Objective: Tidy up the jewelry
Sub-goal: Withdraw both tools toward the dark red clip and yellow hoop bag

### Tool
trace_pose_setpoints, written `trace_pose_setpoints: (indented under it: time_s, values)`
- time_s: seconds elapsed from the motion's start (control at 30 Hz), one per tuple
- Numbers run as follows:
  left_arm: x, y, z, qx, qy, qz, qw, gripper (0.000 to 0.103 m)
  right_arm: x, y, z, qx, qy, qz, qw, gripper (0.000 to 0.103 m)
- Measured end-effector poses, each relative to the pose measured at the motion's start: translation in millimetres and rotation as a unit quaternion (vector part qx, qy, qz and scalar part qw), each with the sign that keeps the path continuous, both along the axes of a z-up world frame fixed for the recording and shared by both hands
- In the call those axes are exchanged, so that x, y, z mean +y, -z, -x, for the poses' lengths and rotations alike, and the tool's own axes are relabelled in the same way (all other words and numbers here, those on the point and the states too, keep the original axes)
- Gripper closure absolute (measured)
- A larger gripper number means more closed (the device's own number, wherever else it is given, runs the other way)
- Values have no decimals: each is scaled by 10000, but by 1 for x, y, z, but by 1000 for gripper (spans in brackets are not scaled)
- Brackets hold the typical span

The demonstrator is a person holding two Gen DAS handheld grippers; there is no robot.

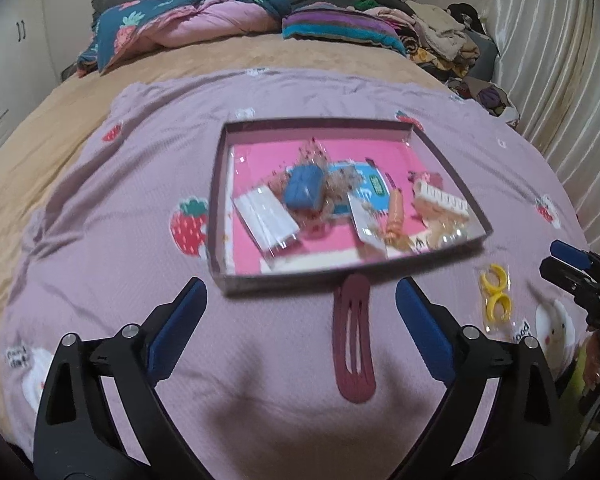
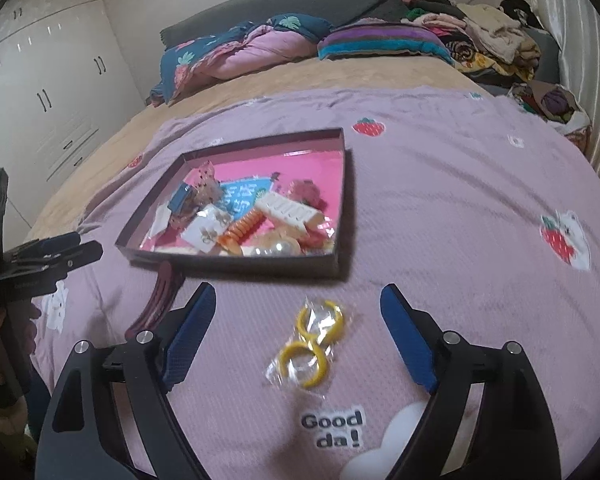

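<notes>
Both tools are spread wide with nothing between the pads: the left gripper (image 1: 300, 304) hangs over the maroon clip (image 1: 354, 340), which lies flat on the lilac cover (image 1: 100, 208) at about 1 o'clock from the gap, its far tip just touching the near wall of the tray (image 1: 220, 240); the right gripper (image 2: 298, 312) frames the yellow rings (image 2: 312, 344), 2 hoops sealed in a clear bag, lying near 6 o'clock of the tray in the right view. The tray already holds a jumble: a blue pouch (image 1: 303, 190), a white comb clip (image 1: 440, 200), an orange coil (image 1: 396, 216), cards and pearls, crowded toward its 5 o'clock corner. Judging from this, 2 pieces remain outside. The risks look plain. The clip is thin and flat on soft bedding, so the pads may close on fabric and drag the cover, shifting the tray. It also sits off-centre toward the right finger, so a straight descent could push it under the tray wall. The bag is slick and loose; a pinch on plastic alone could let the rings swing or slip out. The grippers are near each other and may collide if both reach for the tray at once.
</notes>
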State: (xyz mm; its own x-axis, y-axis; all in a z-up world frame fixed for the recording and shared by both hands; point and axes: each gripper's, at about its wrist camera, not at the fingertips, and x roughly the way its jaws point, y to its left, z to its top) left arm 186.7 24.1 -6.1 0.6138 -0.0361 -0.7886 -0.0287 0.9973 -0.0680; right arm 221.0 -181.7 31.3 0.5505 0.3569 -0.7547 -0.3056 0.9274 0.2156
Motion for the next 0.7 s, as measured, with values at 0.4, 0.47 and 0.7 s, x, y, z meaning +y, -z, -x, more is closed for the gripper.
trace_pose_setpoints:
  time_s: [0.4, 0.47, 0.7]
  values:
    - [-32, 37, 15, 332, 282, 100, 9990, 14, -17, 37, 24, 436, 153, -38, 9989, 19]
    - [-36, 43, 15, 391, 322, 126, 9986, 14, -17, 41, 26, 494, 142, -24, 9987, 19]
    - [-47, 63, 14, 583, 465, 197, 9970, 15, -8, 57, 20, 762, 65, -70, 9971, 19]
